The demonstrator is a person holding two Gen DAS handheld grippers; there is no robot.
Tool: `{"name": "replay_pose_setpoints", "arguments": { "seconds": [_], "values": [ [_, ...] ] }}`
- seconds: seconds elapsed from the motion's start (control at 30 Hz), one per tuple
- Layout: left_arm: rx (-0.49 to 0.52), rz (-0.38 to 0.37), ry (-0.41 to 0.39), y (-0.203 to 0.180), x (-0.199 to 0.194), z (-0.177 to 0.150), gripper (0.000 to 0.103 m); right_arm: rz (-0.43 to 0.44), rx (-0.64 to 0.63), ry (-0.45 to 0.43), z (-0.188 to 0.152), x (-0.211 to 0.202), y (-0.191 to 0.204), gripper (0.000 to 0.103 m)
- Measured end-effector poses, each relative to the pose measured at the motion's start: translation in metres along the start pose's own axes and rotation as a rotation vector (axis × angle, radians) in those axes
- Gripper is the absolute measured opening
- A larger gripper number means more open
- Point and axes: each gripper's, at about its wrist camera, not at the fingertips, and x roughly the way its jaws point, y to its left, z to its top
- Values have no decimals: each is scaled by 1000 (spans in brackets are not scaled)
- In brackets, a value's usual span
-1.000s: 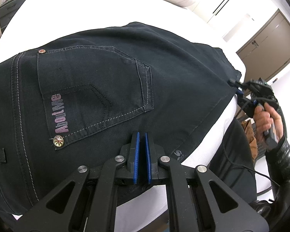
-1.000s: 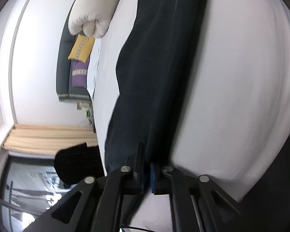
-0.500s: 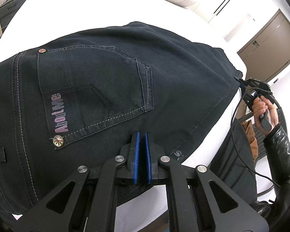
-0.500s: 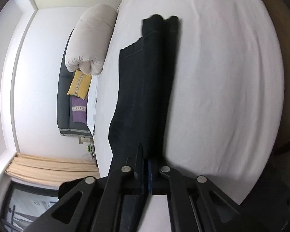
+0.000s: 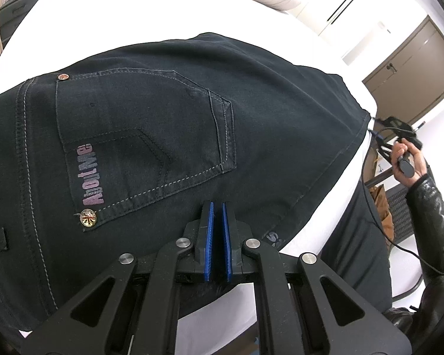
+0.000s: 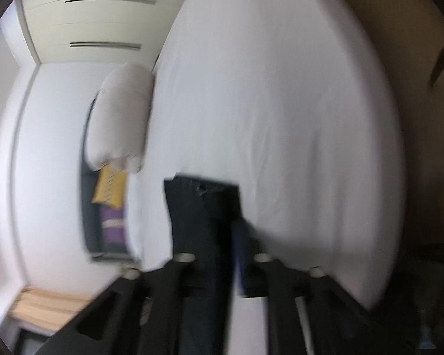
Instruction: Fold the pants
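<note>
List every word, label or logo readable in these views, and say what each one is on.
"AboutMe": pinkish lettering running along the edge of the back pocket of the dark pants.
Small pale mark near the pants' lower edge: too small to read.
Right wrist view: blurred, no readable text.

A home bedroom. A bed (image 5: 139,14) with a white sheet fills most of both views, and a rolled white duvet (image 6: 120,115) lies at its head, toward 10 o'clock in the right wrist view. Beyond it stands a dark sofa (image 6: 88,224) bearing a yellow cushion (image 6: 109,188) and a purple cushion (image 6: 112,222). White built-in wardrobe doors (image 6: 103,23) with slot handles occupy the wall at 11 o'clock. In the left wrist view, brown cabinet doors (image 5: 411,65) appear at 2 o'clock. A pale wooden floor (image 6: 47,307) shows at 7 o'clock.
</note>
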Motion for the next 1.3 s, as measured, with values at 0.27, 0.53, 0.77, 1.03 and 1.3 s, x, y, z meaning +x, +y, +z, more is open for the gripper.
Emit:
{"name": "replay_pose_setpoints", "arguments": {
  "seconds": [0.27, 0.53, 0.77, 1.03, 1.3],
  "values": [
    [-10, -3, -3, 2, 1, -1, 6, 171, -541, 591, -135, 74, 149, 23],
    [-27, -37, -7, 11, -1, -3, 6, -44, -438, 702, -139, 187, 127, 0],
    [-27, -40, -8, 13, -2, -1, 6, -70, -288, 252, -24, 185, 110, 0],
    [24, 27, -31, -5, -10, 6, 6, 162, -458, 481, -94, 117, 153, 9],
    [117, 35, -72, -31, -4, 43, 6, 212, -556, 923, -266, 133, 114, 0]
  ]
}}
